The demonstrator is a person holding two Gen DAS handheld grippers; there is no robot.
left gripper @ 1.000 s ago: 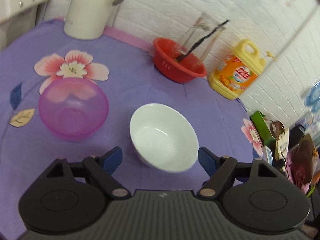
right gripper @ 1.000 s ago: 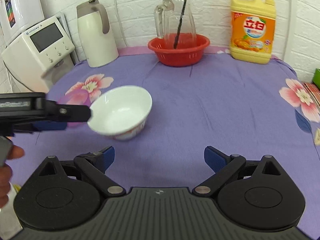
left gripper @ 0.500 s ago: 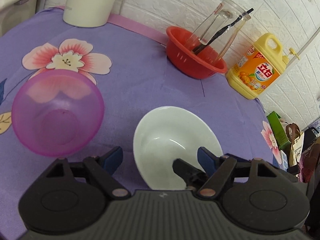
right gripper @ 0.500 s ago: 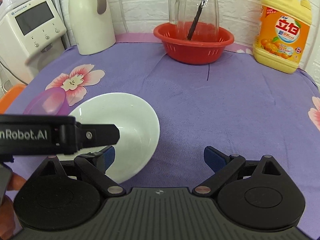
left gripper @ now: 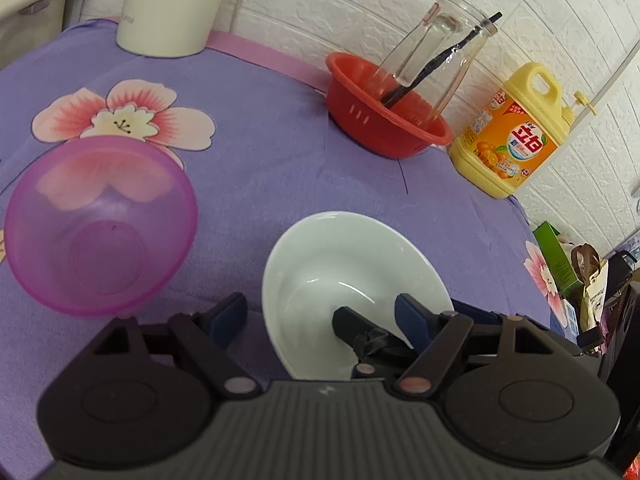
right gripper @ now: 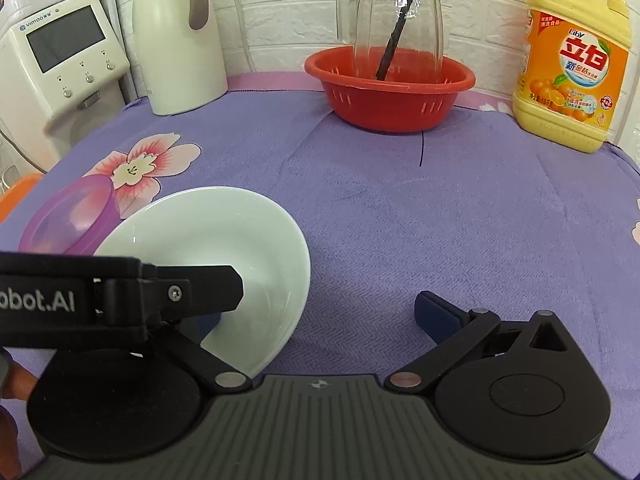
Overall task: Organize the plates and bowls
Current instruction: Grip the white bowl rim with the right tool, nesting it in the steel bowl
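A white bowl rests on the purple flowered cloth, and a see-through purple bowl sits just left of it. My left gripper is open. Its right finger sits over the white bowl's inside and its left finger stays outside the left wall. My right gripper is also open across the bowl's near right wall. One of its fingers dips into the bowl. In the right wrist view the left gripper's finger hides that finger.
At the back stand a red basket holding a glass jug with a black stick, a yellow detergent bottle, a white thermos jug and a white appliance. Bags sit past the table's right edge.
Both grippers came forward and down onto the white bowl. One finger of each now reaches inside it. The bowl and the purple bowl kept their places.
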